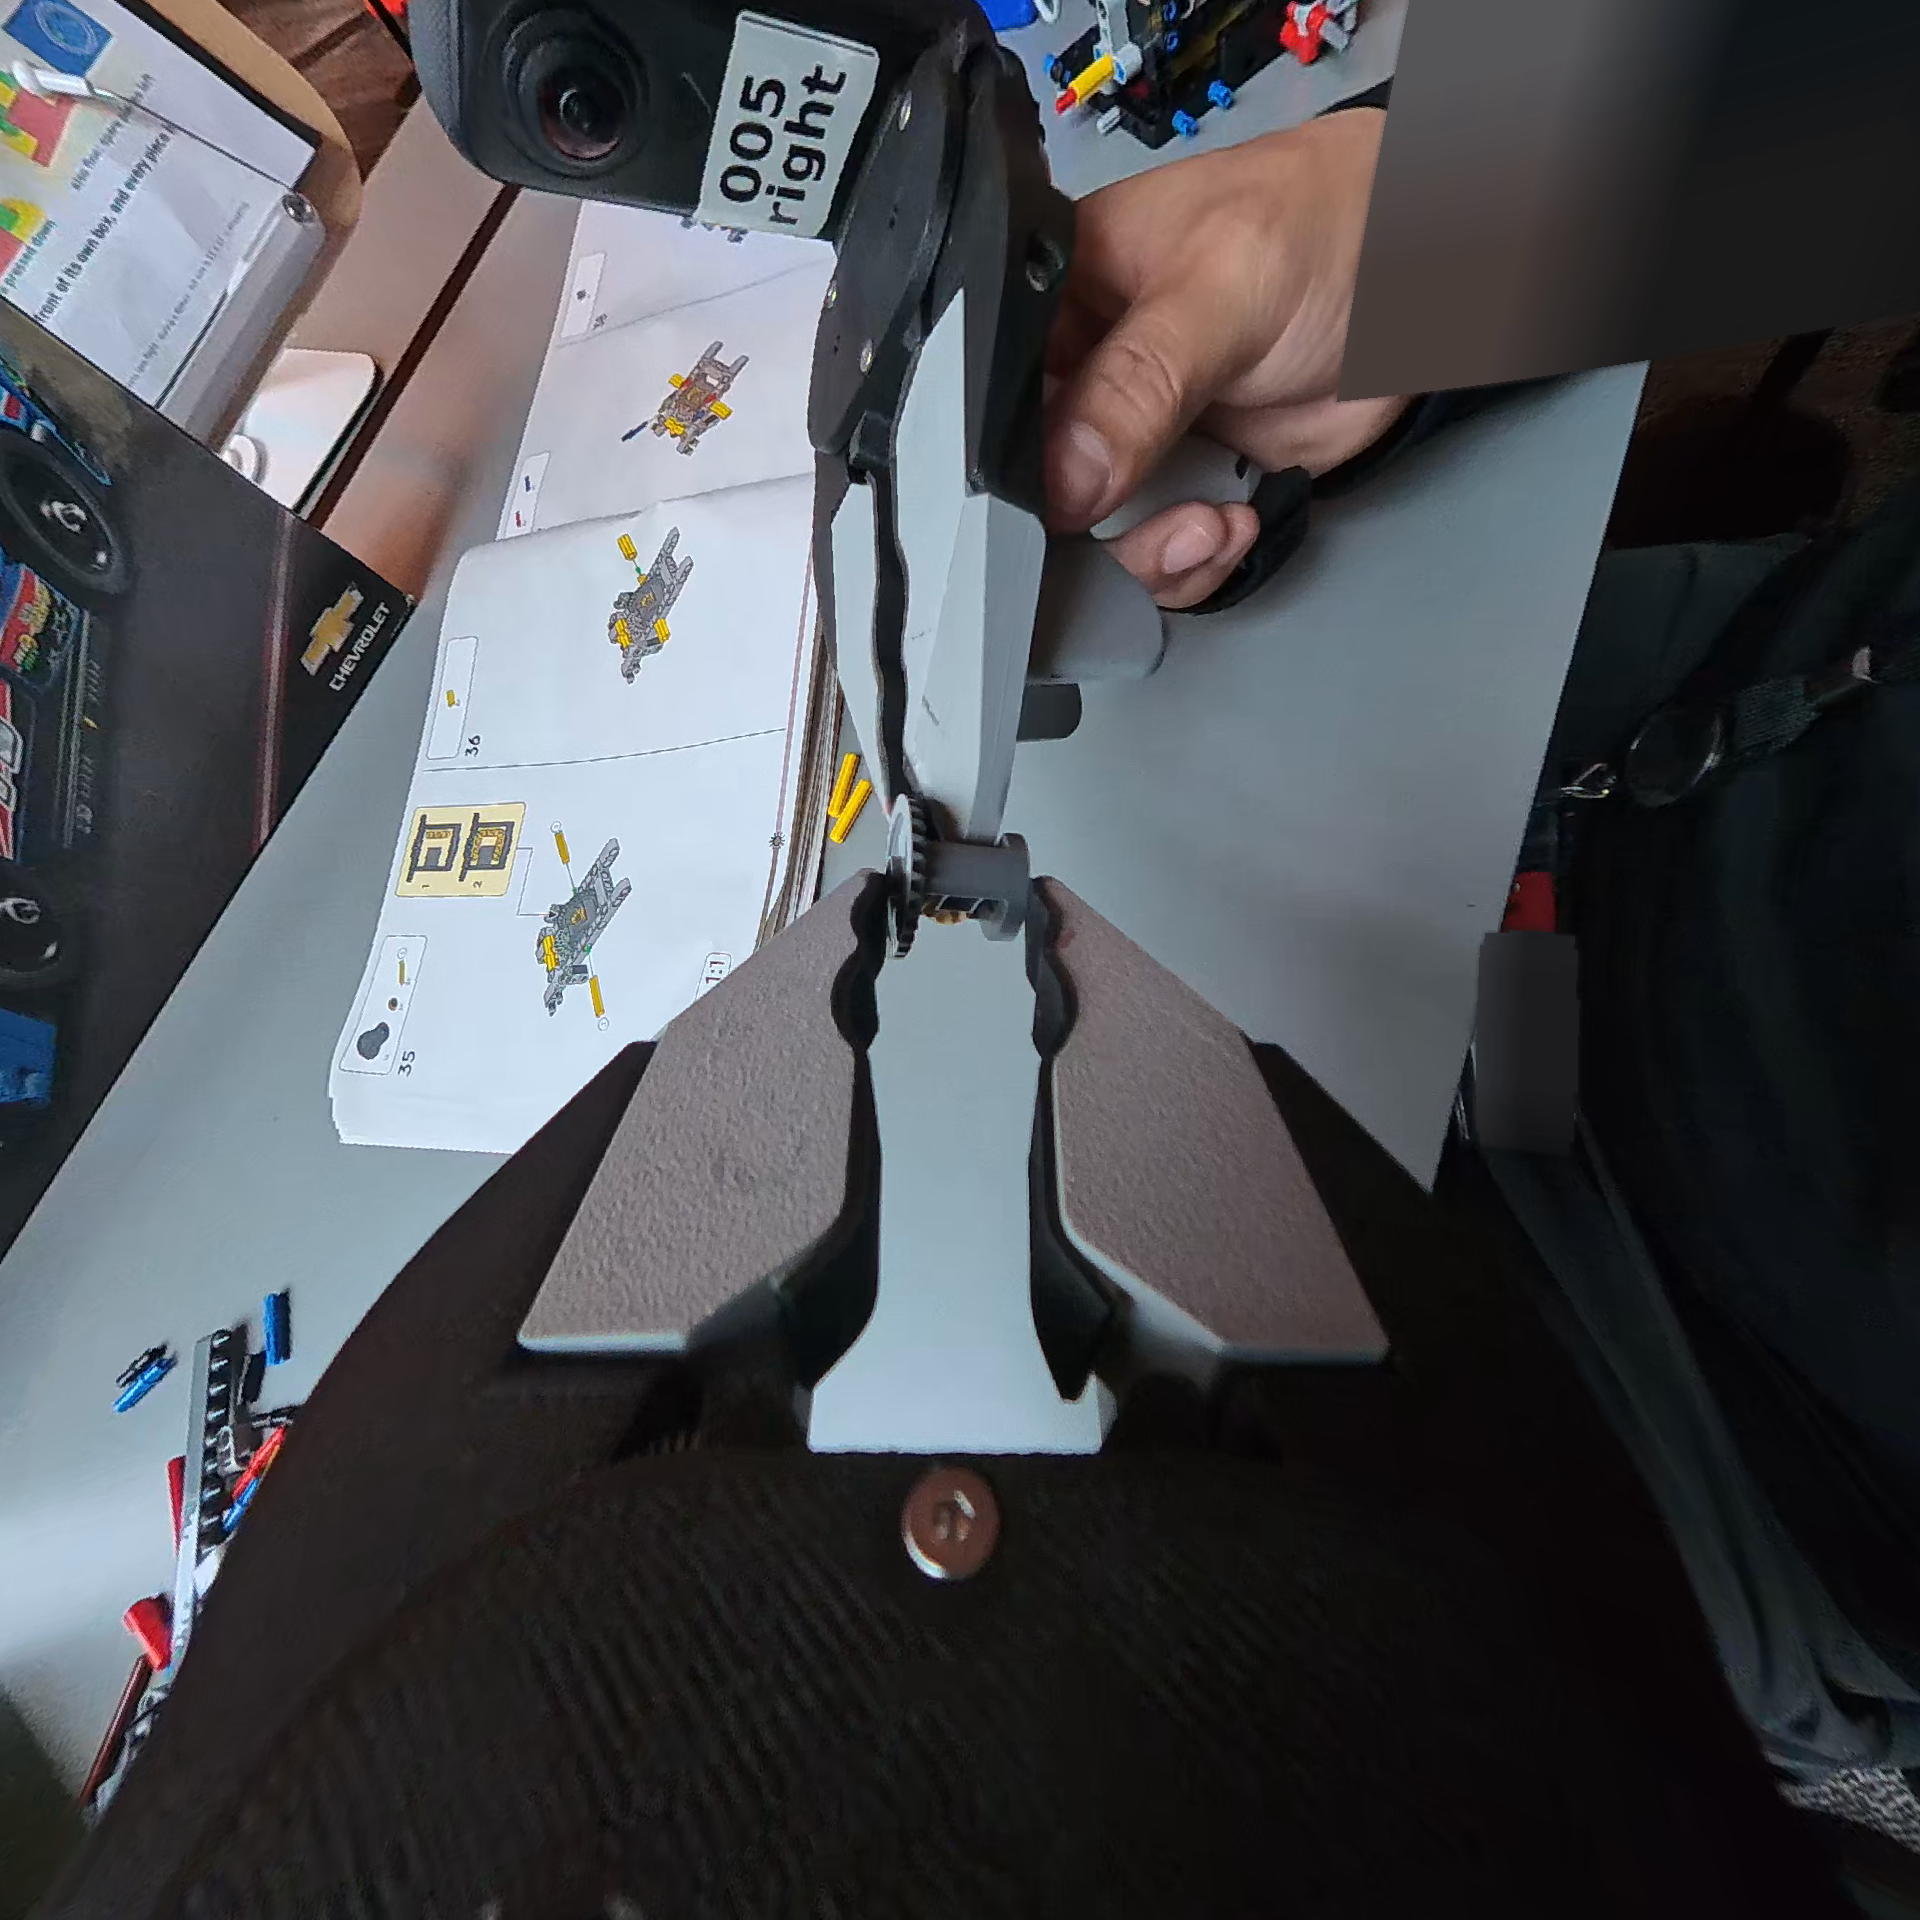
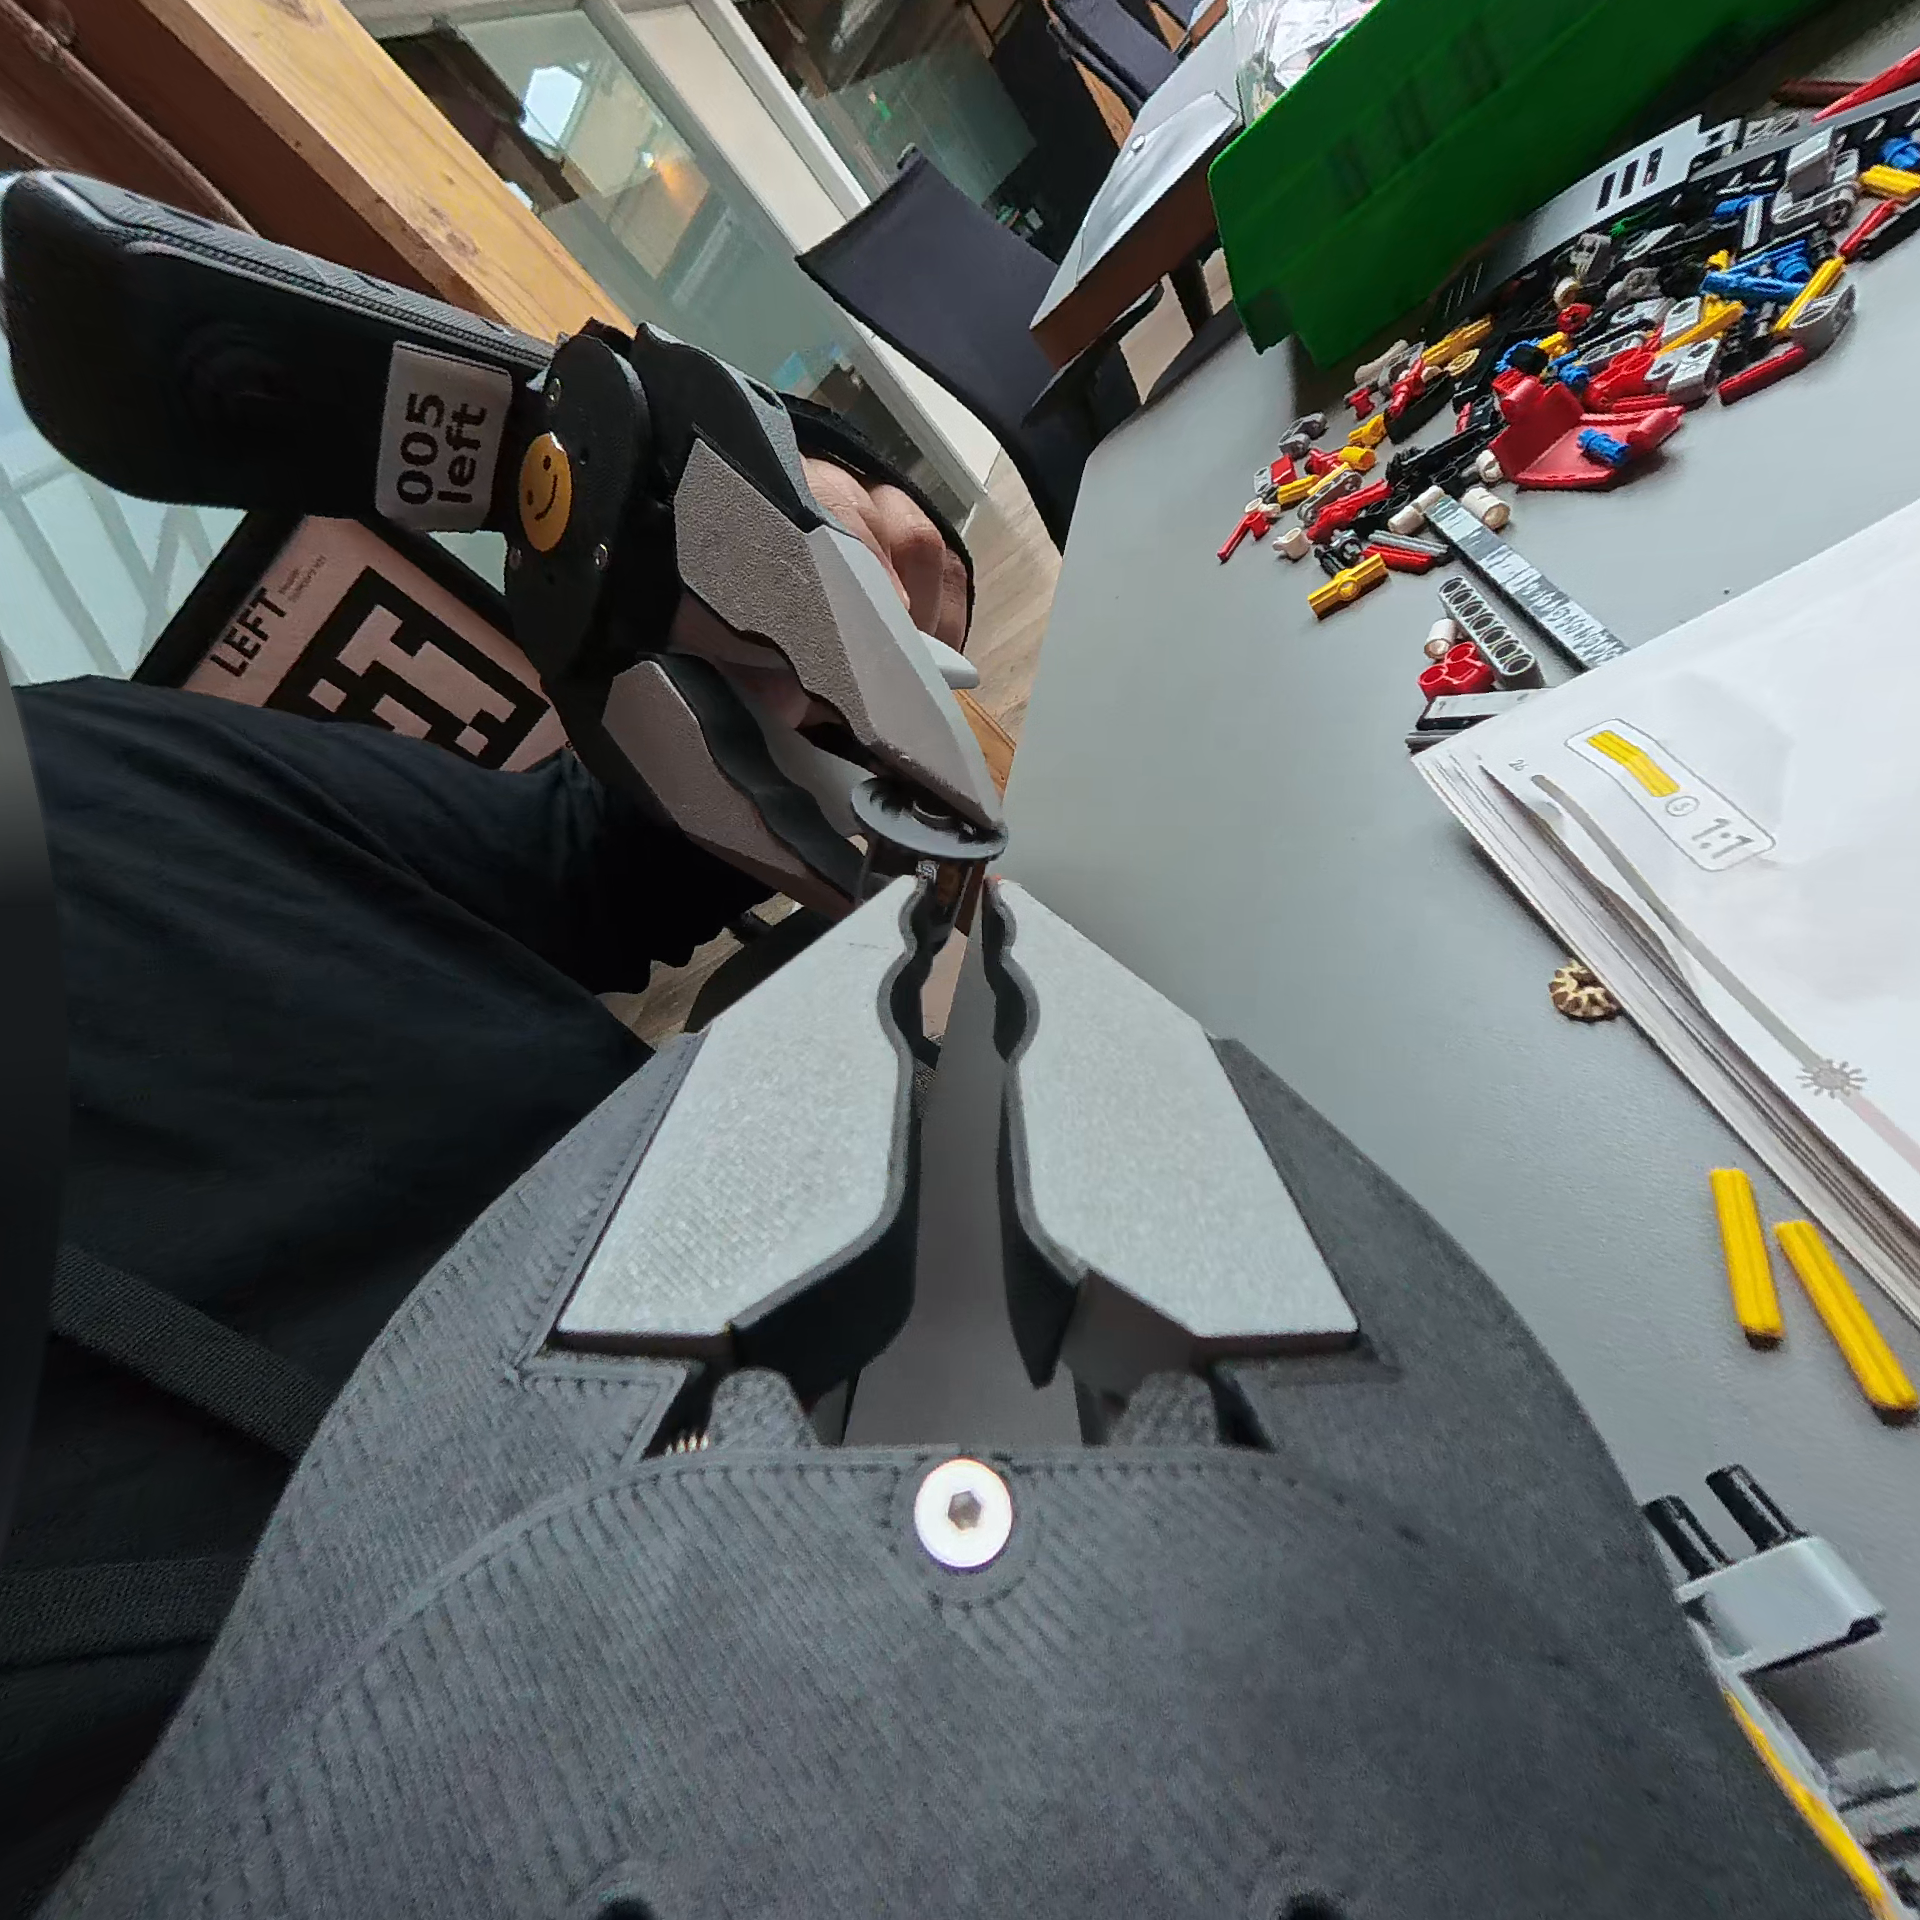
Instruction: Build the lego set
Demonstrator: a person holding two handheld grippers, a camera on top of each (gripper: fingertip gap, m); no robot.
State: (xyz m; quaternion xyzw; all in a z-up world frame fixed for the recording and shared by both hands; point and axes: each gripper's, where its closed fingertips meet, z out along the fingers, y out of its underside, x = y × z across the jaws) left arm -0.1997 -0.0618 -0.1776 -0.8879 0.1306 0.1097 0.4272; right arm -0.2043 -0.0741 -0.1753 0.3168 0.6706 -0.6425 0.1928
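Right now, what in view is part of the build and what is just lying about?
In hand:
- dark grey gear-and-drum piece
- left gripper
- right gripper
- white instruction booklet

Lying about:
- two yellow ribbed axles
- loose coloured brick pile
- green plastic bin

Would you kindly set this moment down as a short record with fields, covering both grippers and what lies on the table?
left gripper: shut on the small grey gear assembly, held above the grey table
right gripper: tips closed on the same assembly, from the far side
instruction booklet: open on the table, left of the grippers
yellow axles: two, loose beside the booklet
loose parts pile: mixed colours, far end of the table
green bin: behind the pile
partly built model: far side of the table
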